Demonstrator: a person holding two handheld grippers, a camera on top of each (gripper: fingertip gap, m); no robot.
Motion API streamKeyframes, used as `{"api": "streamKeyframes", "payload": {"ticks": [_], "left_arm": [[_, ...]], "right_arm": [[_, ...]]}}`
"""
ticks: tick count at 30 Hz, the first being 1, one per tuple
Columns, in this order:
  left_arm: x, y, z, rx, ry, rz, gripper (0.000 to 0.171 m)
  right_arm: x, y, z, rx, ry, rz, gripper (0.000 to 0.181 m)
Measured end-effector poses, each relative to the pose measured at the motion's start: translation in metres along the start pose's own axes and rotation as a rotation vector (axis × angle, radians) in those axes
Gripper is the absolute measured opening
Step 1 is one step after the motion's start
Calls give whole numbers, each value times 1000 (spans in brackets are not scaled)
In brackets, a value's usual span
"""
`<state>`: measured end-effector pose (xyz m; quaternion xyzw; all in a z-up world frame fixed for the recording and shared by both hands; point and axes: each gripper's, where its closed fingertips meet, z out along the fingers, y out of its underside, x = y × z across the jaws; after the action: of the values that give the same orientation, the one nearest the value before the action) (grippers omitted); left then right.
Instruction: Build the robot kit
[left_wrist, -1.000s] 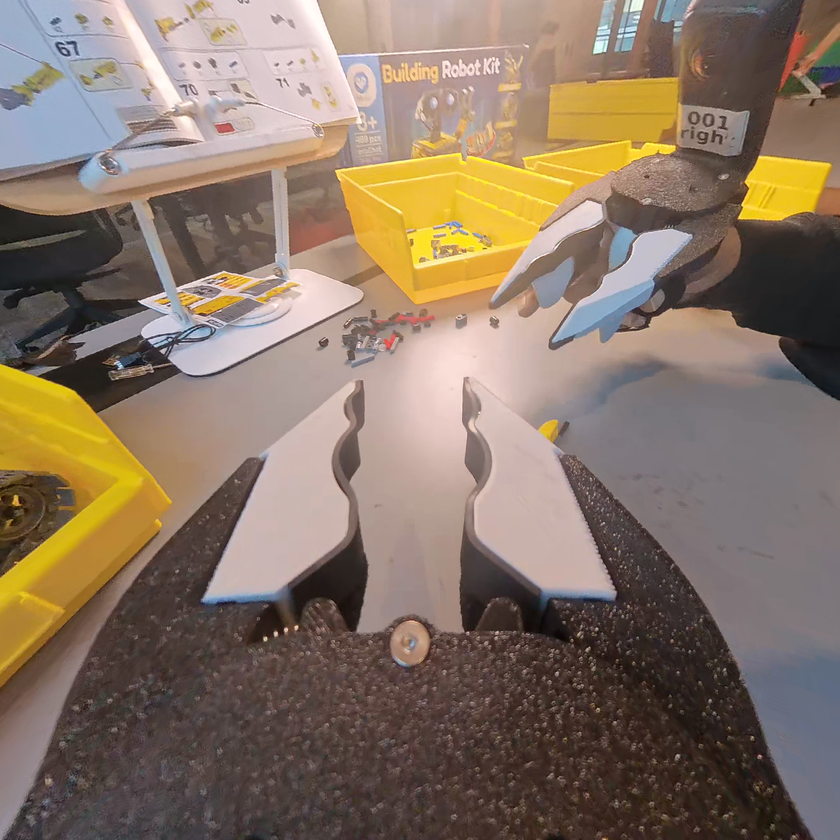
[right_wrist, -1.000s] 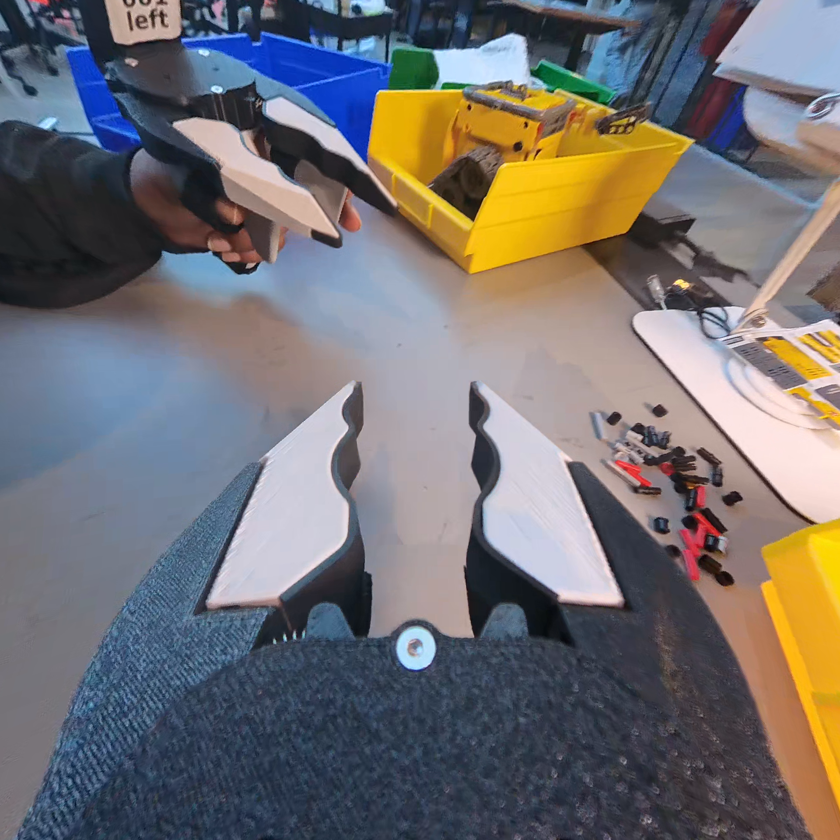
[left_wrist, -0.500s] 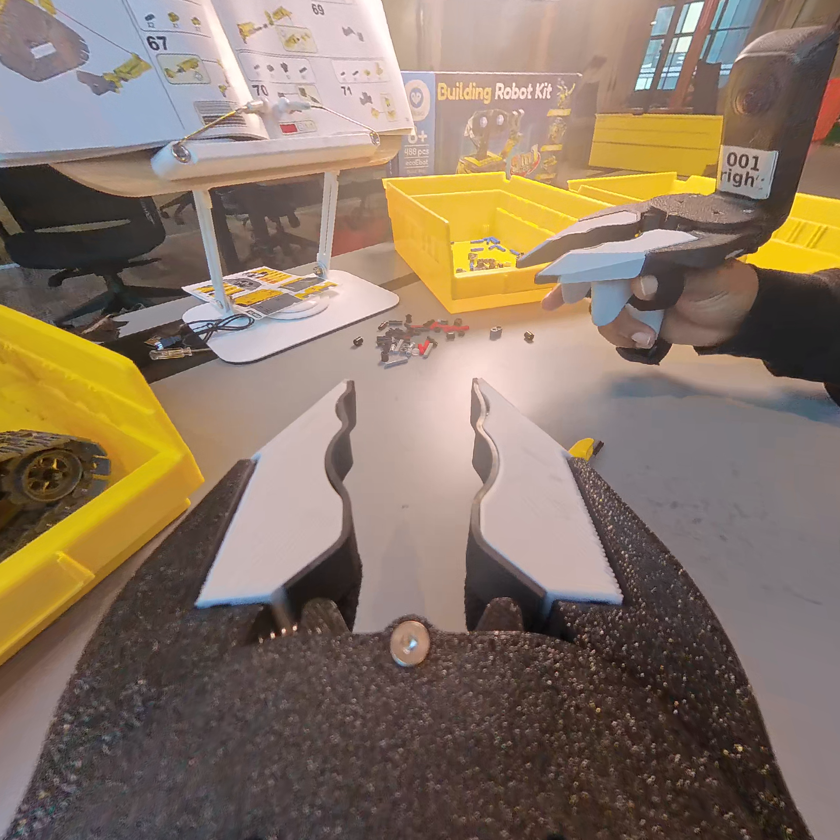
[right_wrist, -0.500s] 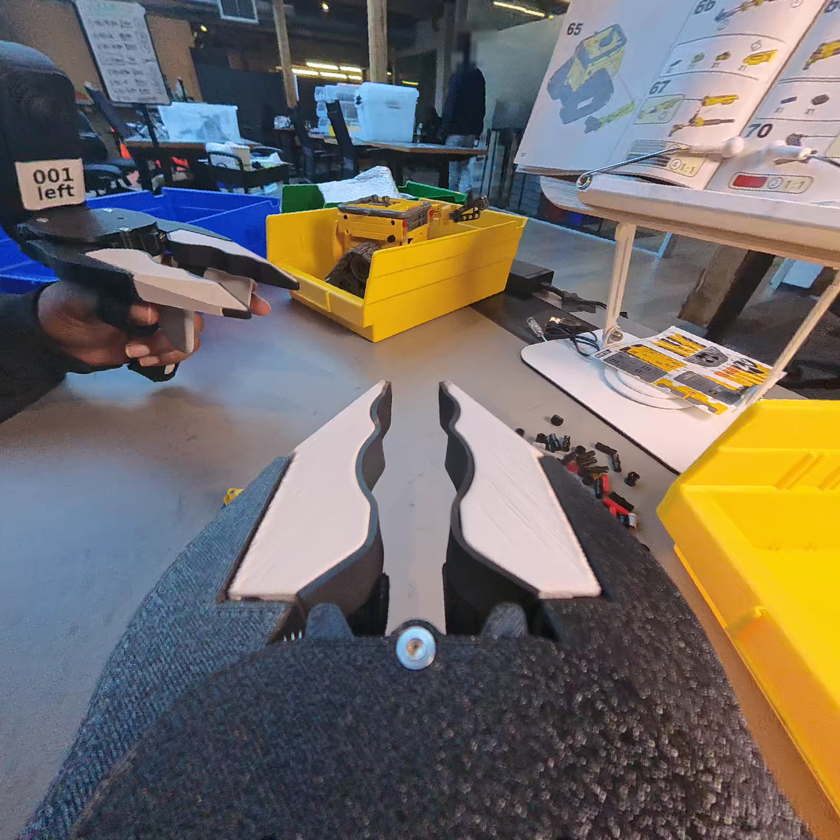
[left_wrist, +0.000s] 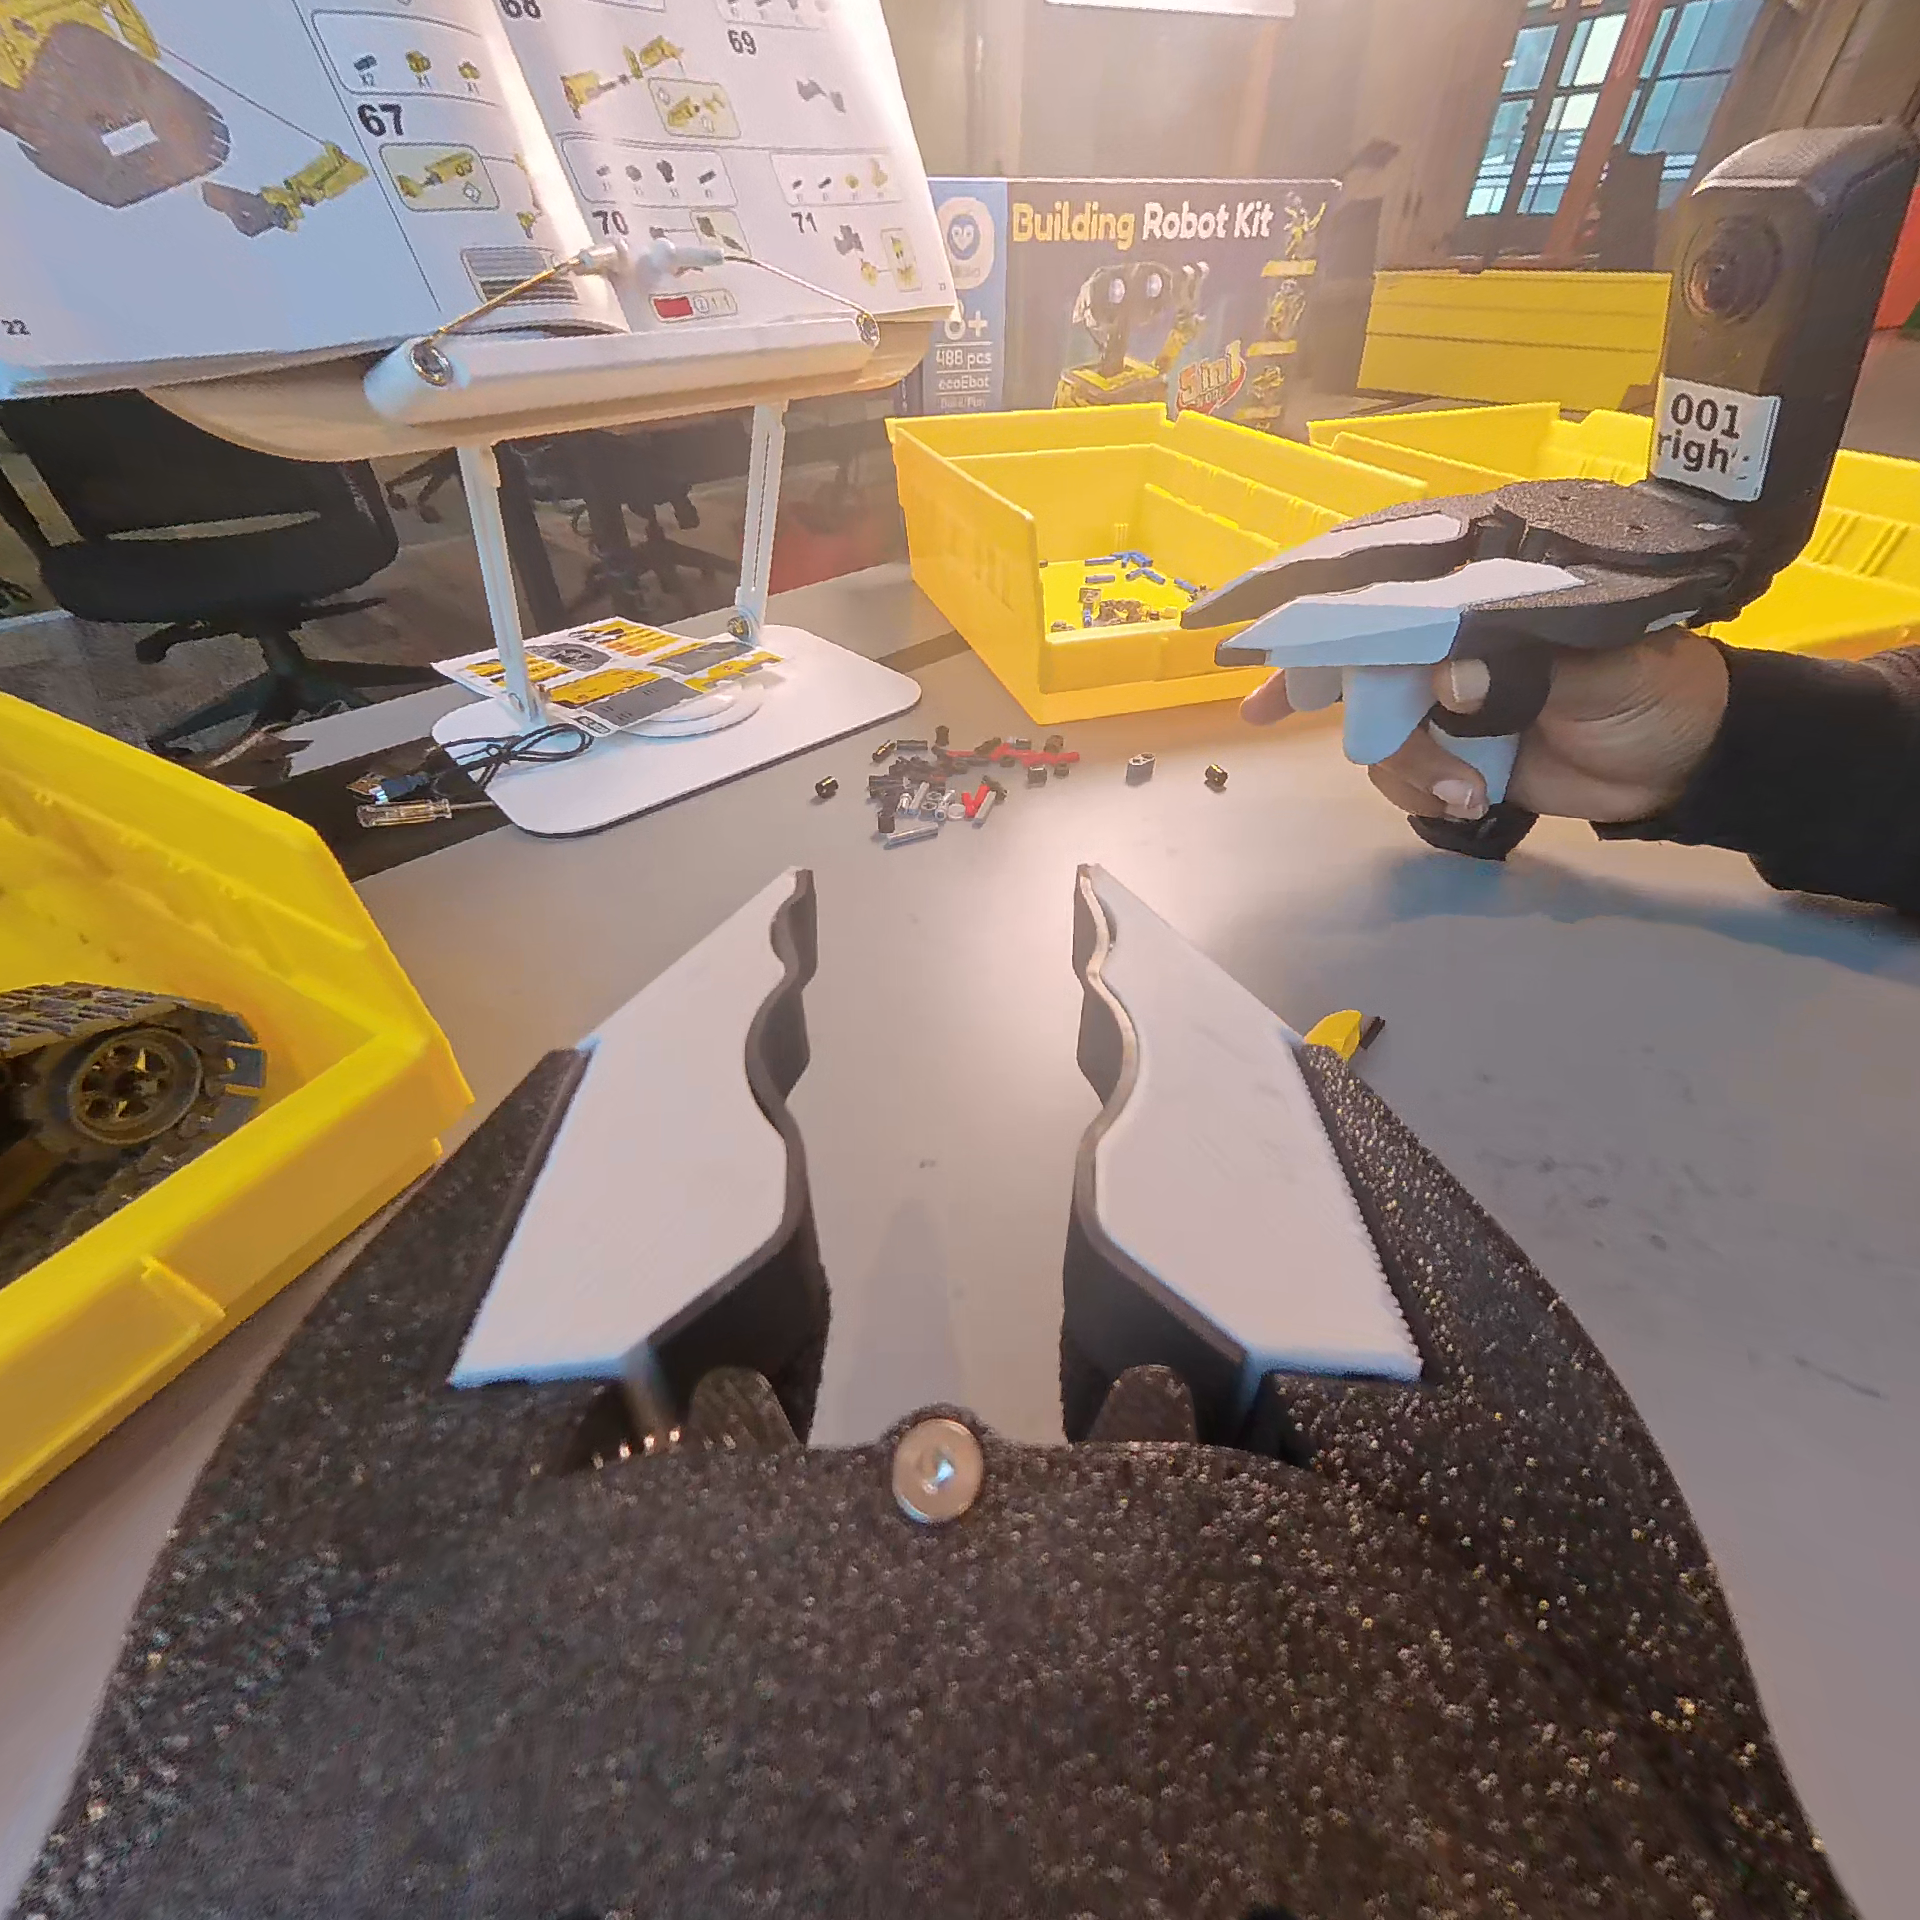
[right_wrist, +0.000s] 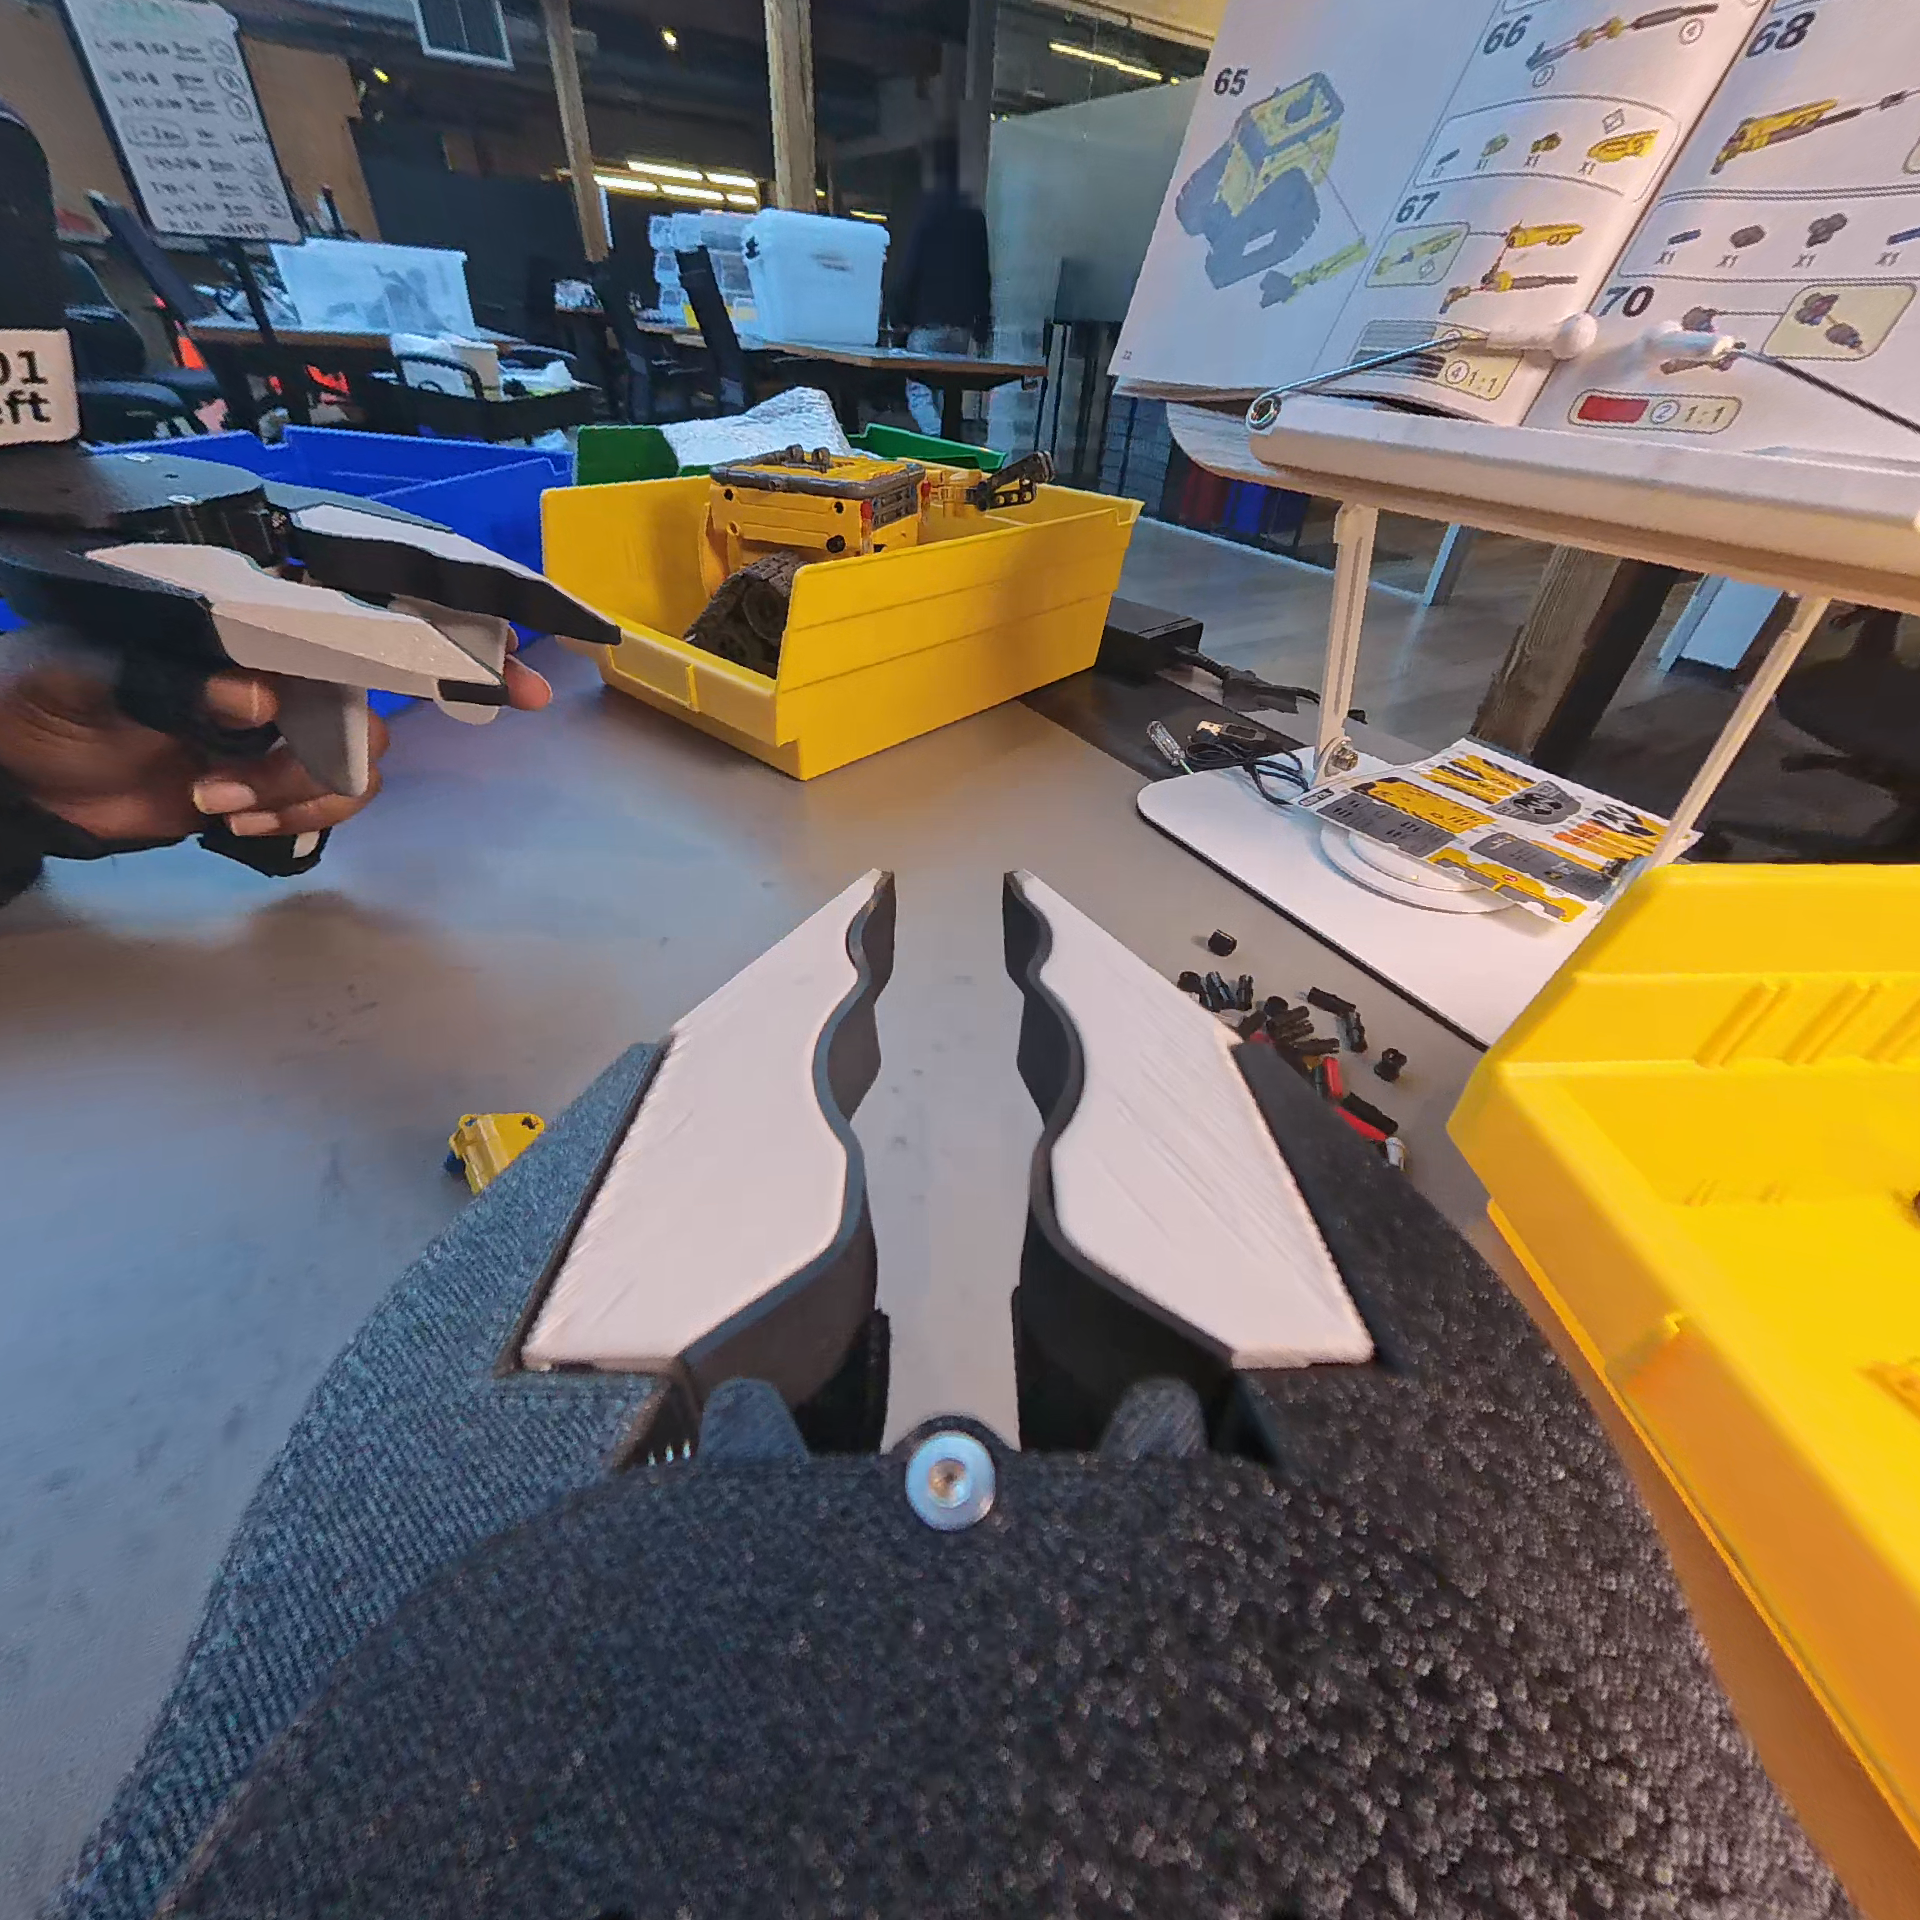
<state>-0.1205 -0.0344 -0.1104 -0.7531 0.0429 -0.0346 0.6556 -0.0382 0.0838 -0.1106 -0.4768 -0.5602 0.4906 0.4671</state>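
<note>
Right gripper (right_wrist: 948, 894) had narrowed its fingers to a slim gap, holding nothing; left gripper (left_wrist: 940, 883) stayed wide apart (also empty) over the counter (left_wrist: 1558, 1195).

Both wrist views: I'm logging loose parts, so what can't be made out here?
- Small yellow piece: left wrist view, mostly hidden behind the left gripper; right wrist view shows more, but its shape is unclear.
- Loose pins: right wrist view, partly covered by the right gripper.
- Tracked model: cut off by the left edge.
</note>
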Motion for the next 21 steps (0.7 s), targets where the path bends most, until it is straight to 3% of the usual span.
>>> {"api": "streamKeyframes", "payload": {"ticks": [13, 21], "left_arm": [[-7, 2, 0, 3, -24, -21, 48], [-24, 4, -2, 12, -79, -83, 53]], "right_arm": [[-2, -1, 1, 9, -9, 15, 21], [24, -12, -6, 73, 121, 40, 33]]}}
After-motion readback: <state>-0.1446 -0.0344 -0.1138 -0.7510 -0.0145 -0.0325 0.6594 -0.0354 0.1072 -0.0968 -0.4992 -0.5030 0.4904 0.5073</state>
